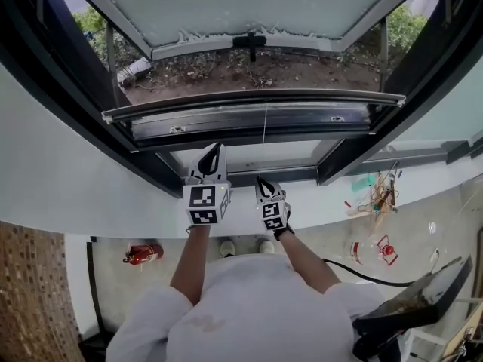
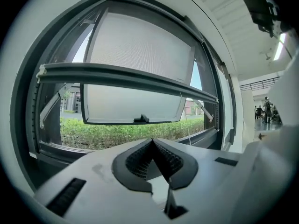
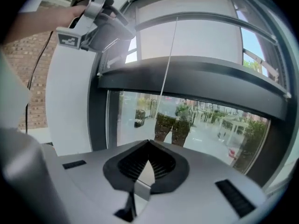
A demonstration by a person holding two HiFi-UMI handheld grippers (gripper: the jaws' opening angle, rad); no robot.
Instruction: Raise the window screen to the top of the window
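Observation:
The window screen's dark bottom rail [image 1: 256, 114] [image 2: 126, 76] [image 3: 187, 78] crosses the window opening partway up. A thin pull cord [image 1: 266, 127] [image 3: 168, 55] hangs at its middle. Beyond it the glass sash [image 1: 249, 6] [image 2: 135, 97] is tilted outward, with a black handle [image 2: 141, 119]. My left gripper [image 1: 217, 149] [image 2: 153, 141] [image 3: 126, 24] is shut with nothing between its jaws and points at the lower frame below the rail. To its right and a little lower, my right gripper [image 1: 259, 179] [image 3: 148, 143] is also shut and empty, short of the frame.
A white curved sill [image 1: 90, 202] runs under the window. On the floor below lie a red fire extinguisher [image 1: 143, 253], a second red item [image 1: 385, 249], a black cable [image 1: 362, 274] and a dark object [image 1: 423, 300]. A brick wall [image 1: 30, 292] is at the left.

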